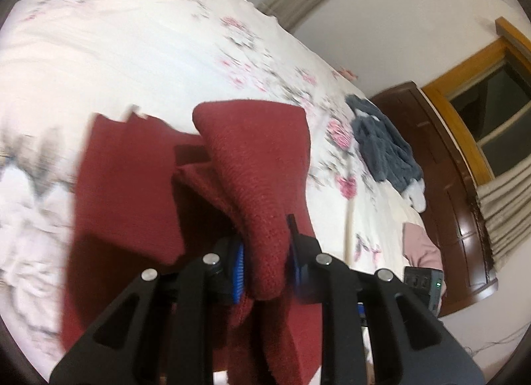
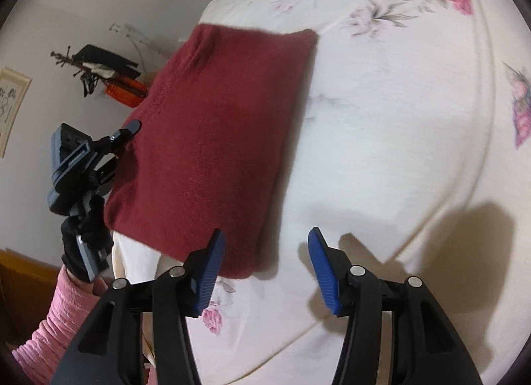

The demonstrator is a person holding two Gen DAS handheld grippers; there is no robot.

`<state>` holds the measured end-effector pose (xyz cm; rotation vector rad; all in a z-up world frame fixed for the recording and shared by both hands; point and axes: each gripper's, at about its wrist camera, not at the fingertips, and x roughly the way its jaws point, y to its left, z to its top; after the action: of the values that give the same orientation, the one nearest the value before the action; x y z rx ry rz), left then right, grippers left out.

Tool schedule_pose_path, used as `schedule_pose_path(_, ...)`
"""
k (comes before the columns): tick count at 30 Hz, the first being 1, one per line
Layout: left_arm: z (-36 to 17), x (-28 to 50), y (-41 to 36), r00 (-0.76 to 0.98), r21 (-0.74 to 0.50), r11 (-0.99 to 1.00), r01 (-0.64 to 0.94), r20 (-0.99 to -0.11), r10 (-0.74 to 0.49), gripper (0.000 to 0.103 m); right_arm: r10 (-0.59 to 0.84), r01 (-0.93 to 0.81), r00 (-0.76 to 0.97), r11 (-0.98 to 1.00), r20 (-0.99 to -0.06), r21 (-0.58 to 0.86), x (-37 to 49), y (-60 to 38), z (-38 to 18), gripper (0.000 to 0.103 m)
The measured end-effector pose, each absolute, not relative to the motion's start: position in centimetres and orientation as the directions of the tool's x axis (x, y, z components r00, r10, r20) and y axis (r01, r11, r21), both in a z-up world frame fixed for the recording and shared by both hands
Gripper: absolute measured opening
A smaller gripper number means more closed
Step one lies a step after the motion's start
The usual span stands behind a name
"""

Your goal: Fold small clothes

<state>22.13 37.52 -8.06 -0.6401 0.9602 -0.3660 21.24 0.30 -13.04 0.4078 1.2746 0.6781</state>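
Dark red knit garment (image 1: 252,166), folded, lifted

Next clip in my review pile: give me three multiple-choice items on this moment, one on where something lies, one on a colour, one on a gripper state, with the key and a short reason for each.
1. Where does the grey fluffy garment lie?
A. on the floral bedsheet, beyond the red garment
B. on the floor
C. in the right gripper

2. What colour is the garment clamped in the left gripper?
A. navy
B. dark red
C. yellow

3. How does the right gripper stand?
A. shut on the red cloth
B. shut on the sheet
C. open, holding nothing

Key: 1 A, it rests on the sheet near the bed's far end in the left wrist view. 2 B, the knit bunched between the blue pads is dark red. 3 C, its blue pads stand wide apart with only sheet and cloth edge beyond them.
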Motion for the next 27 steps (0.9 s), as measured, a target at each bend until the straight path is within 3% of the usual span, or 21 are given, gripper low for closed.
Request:
schedule_pose_path(9, -9.3, 21.4, 44.4, 0.551, -0.622, 0.780, -0.076, -0.677, -0.487, 0.020, 0.691, -0.289, 0.090, 0.707, -0.717, 0.646, 21.4, 4.5, -12.6, 0.054)
schedule_pose_path(17, -13.6, 21.9, 45.5, 0.485, -0.652, 0.750, -0.107, -0.693, -0.533, 0.020, 0.701, -0.302, 0.050, 0.689, -0.711, 0.658, 21.2, 7.3, -12.9, 0.055)
schedule_pose_path(27, -13.0, 19.1, 47.2, 0.483, -0.657, 0.743, -0.129, -0.696, -0.532, 0.032, 0.701, -0.306, 0.025, 0.684, -0.712, 0.662, 21.3, 9.4, -13.2, 0.061)
